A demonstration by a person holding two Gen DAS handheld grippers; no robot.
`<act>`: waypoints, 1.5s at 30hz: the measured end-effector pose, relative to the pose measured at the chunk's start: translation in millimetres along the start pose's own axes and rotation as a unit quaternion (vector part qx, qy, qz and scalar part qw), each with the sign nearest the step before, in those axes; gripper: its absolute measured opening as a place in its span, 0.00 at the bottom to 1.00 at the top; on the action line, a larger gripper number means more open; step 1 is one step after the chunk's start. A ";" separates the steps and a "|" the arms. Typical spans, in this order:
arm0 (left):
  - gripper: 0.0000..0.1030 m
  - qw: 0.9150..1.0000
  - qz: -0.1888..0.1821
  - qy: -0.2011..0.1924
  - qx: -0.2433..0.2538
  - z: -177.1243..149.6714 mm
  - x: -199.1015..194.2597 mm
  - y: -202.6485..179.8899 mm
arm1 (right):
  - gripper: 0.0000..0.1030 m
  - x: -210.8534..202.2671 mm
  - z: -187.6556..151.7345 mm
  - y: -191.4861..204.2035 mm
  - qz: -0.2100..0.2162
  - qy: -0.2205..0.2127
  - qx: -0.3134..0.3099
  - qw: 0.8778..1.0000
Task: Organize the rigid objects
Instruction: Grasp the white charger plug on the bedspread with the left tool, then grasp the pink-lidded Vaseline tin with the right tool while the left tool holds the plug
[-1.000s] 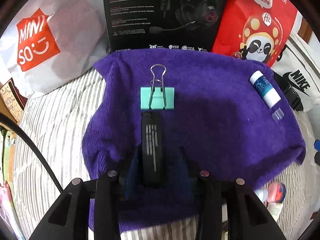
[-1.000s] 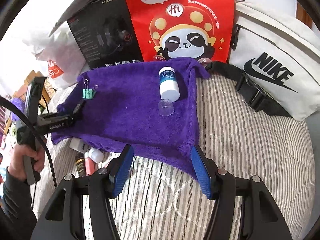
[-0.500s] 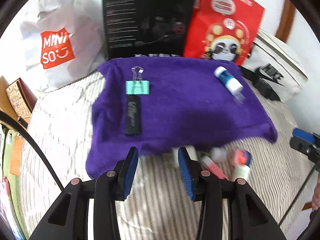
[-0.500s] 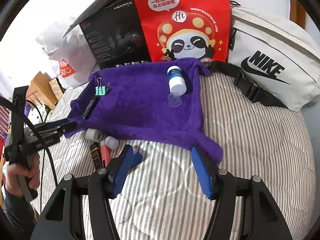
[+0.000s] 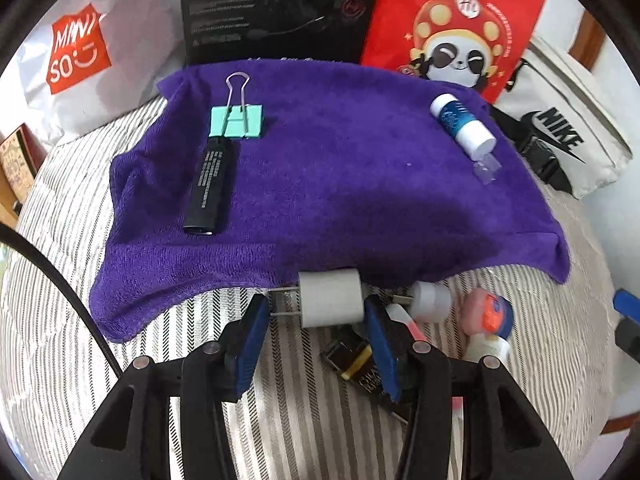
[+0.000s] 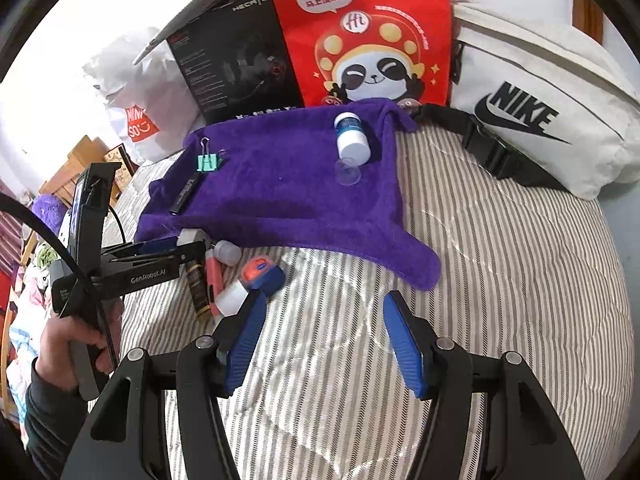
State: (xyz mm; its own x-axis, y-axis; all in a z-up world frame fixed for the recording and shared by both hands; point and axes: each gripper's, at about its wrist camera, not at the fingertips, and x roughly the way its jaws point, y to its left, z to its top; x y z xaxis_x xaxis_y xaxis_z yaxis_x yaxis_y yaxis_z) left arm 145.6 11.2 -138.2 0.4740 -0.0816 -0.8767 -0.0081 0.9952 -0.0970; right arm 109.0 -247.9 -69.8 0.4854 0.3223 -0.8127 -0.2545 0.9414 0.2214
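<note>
A purple towel [image 5: 340, 184] lies on the striped bed. On it are a teal binder clip [image 5: 237, 121], a black tube [image 5: 210, 188] and a blue-and-white bottle [image 5: 460, 125] with its clear cap [image 5: 486, 168]. My left gripper [image 5: 316, 312] is open, its fingers around a white plug adapter [image 5: 330, 303] at the towel's near edge. Beside it lie a small white jar [image 5: 430, 300], a pink stick, a dark gold-trimmed tube [image 5: 352, 358] and an orange-blue item [image 5: 486, 316]. My right gripper [image 6: 324, 328] is open and empty above the bare bedsheet.
Behind the towel stand a white Miniso bag [image 5: 80, 56], a black headset box [image 5: 276, 8], a red panda bag [image 5: 452, 24] and a white Nike bag [image 6: 532, 108]. Striped bedding [image 6: 500, 260] spreads right of the towel.
My left gripper let go of the black tube on the towel, drew back, and now has its open fingers around the white plug adapter. My right gripper drew back a little.
</note>
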 end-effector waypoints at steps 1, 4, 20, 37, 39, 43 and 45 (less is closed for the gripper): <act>0.46 1.000 0.001 -0.001 -0.005 0.1 1.2 0.2 | 0.59 1.6 -0.8 -2.0 0.001 0.002 0.003 1.000; 0.48 1.000 0.002 -0.005 -0.018 2.4 2.7 -0.9 | 0.59 7.2 -2.5 -5.6 0.002 0.010 0.008 1.000; 0.41 0.999 0.024 -0.028 -0.019 -15.5 -19.3 28.6 | 0.59 34.9 -6.9 18.7 0.007 0.033 -0.020 0.999; 0.41 0.999 0.041 -0.031 0.005 -43.5 -26.3 48.1 | 0.59 82.9 8.7 37.2 -0.026 0.058 -0.057 0.996; 0.41 0.999 0.037 -0.033 0.006 -44.8 -26.5 48.9 | 0.59 87.5 9.1 38.5 -0.023 0.063 -0.064 0.996; 0.41 0.999 0.036 -0.036 0.005 -46.4 -26.8 49.5 | 0.59 90.8 7.3 47.5 -0.023 0.068 -0.083 0.994; 0.41 0.999 0.036 -0.036 0.004 -46.8 -26.9 49.6 | 0.59 92.9 7.3 53.5 -0.023 0.069 -0.093 0.993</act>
State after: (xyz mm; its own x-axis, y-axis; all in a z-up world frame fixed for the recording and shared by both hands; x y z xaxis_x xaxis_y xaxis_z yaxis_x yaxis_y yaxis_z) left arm 91.3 60.3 -141.5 0.5350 -0.0067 -0.8448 -0.0367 0.9988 -0.0312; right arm 146.6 -166.8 -129.6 0.3851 0.2506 -0.8882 -0.3911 0.9161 0.0889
